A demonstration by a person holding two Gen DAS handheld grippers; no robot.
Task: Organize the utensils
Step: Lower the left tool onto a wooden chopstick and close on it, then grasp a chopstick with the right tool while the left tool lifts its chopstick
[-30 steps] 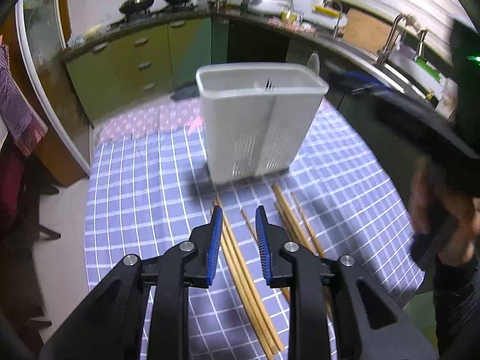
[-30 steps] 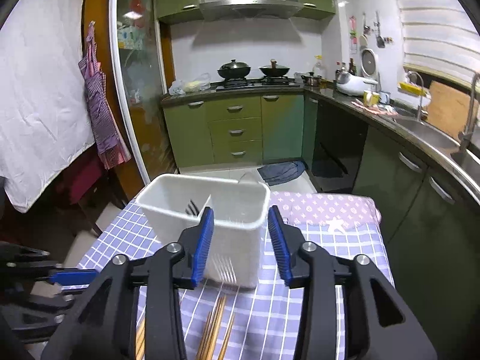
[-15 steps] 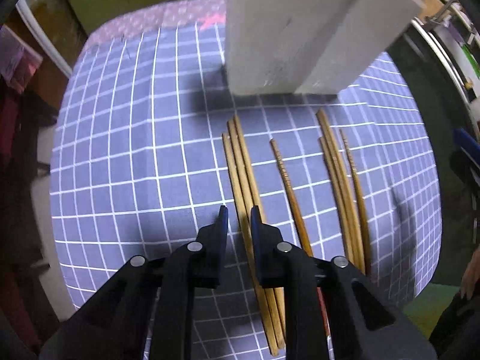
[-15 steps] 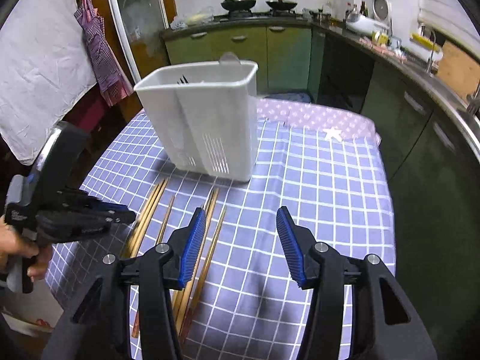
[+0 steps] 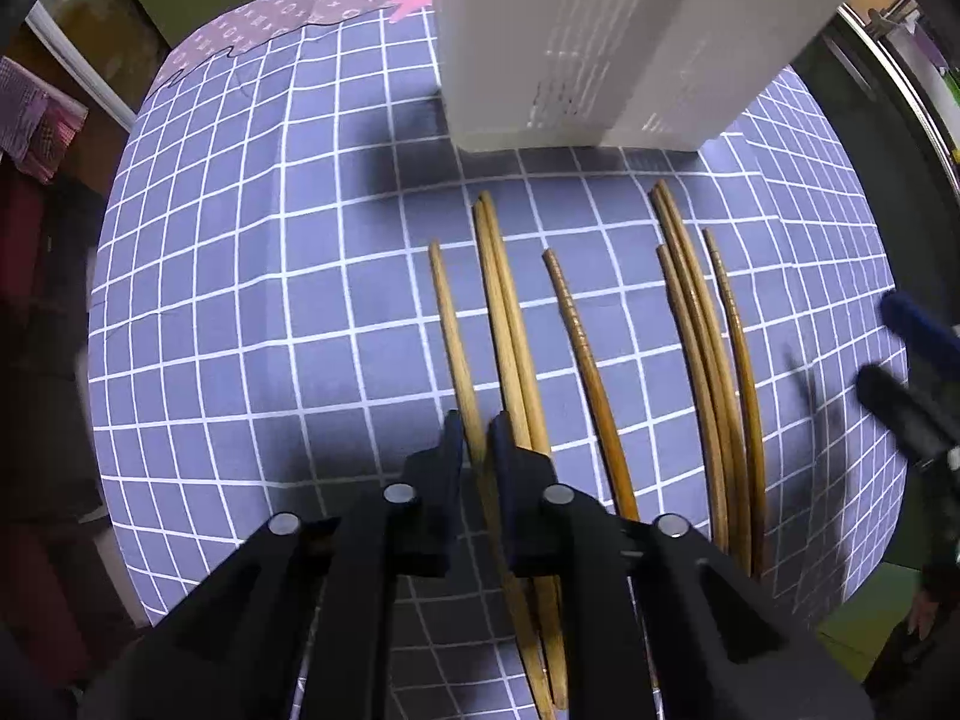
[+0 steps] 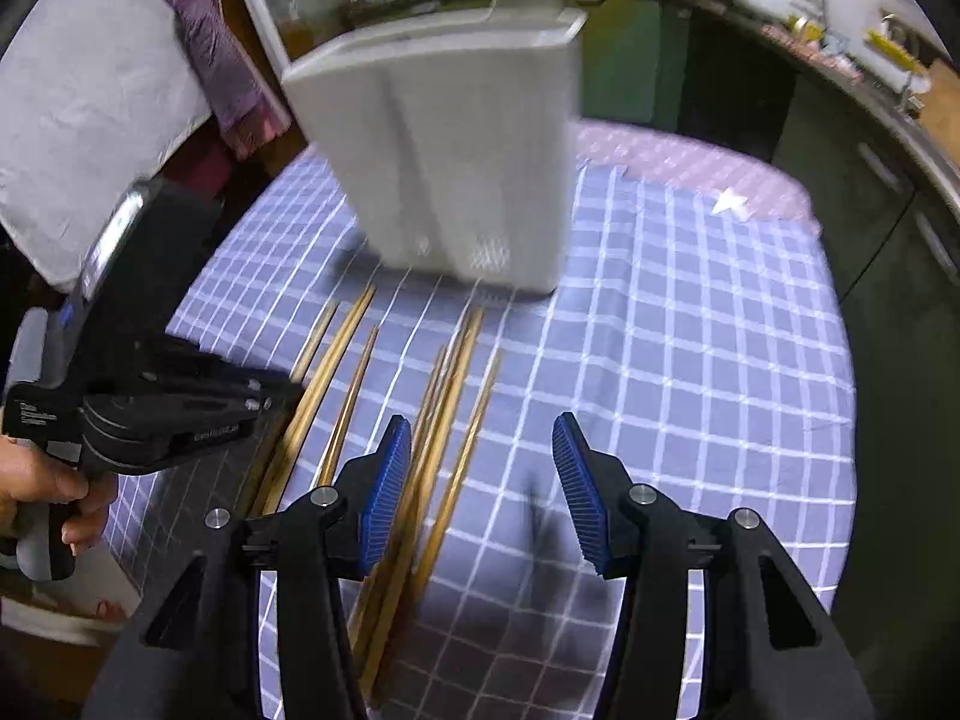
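My left gripper is down low on the table with its jaws drawn nearly together around the leftmost chopstick. I read that as a pinch on that one stick, though from the left wrist view I cannot say the pads are fully pressed on it. I went for this stick because it lies slightly apart from the pair just beside it, so the fingers can straddle it without dragging the neighbours.

My right gripper hangs spread wide and holding nothing, above the bundle of chopsticks on its own side, parked there so it is ready for that group.

The chopsticks are light brown wood, long and thin, lying flat and roughly parallel on the checked tablecloth, their tips pointing towards the white holder. One in the middle looks ridged near its tip. The holder stands upright just beyond the tips, with slotted walls near its base. None of the sticks on the cloth is in it yet.
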